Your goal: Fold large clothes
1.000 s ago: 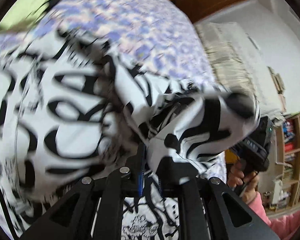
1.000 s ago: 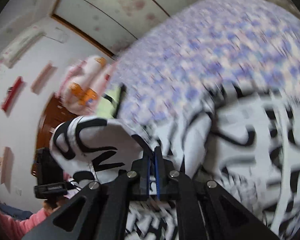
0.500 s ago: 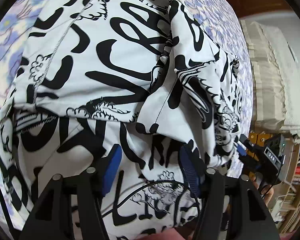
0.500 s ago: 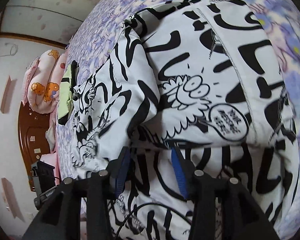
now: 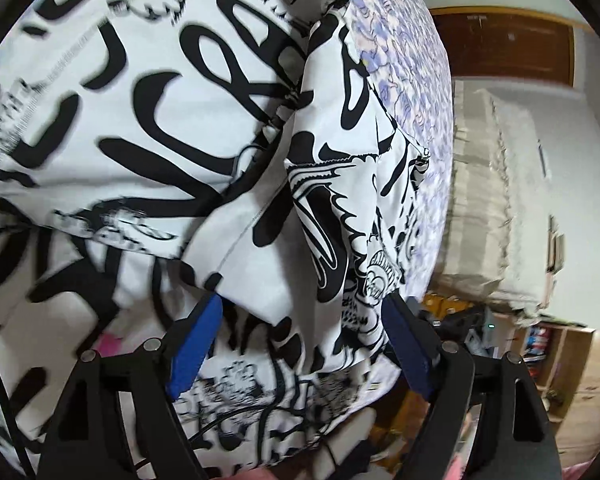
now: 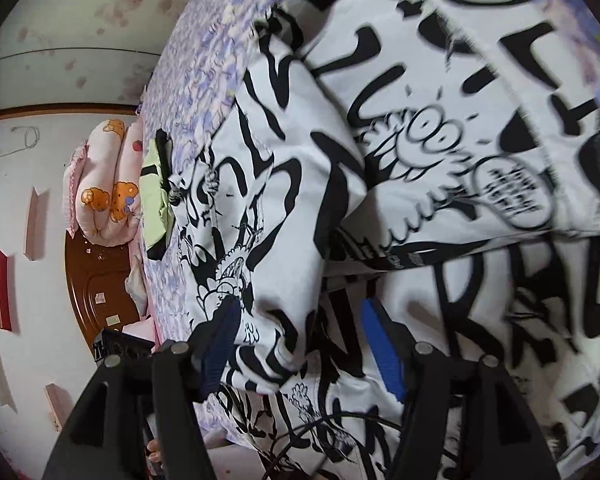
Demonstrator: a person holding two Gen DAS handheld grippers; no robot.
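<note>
Both tongs [image 5: 300,344] [image 6: 300,344] opening — folded garment [image 5: 204,120] slack between, pads clear

White garment [image 5: 188,128] printed all over with bold black graffiti lettering and cartoon figures, spread on the purple floral bedspread [image 5: 416,92]. Upper part doubled down over the lower, forming a broad flap with a stitched hem. One side turned inward as a narrower, rumpled panel [image 6: 268,200]. Near edge hanging over the bed's front.
</note>
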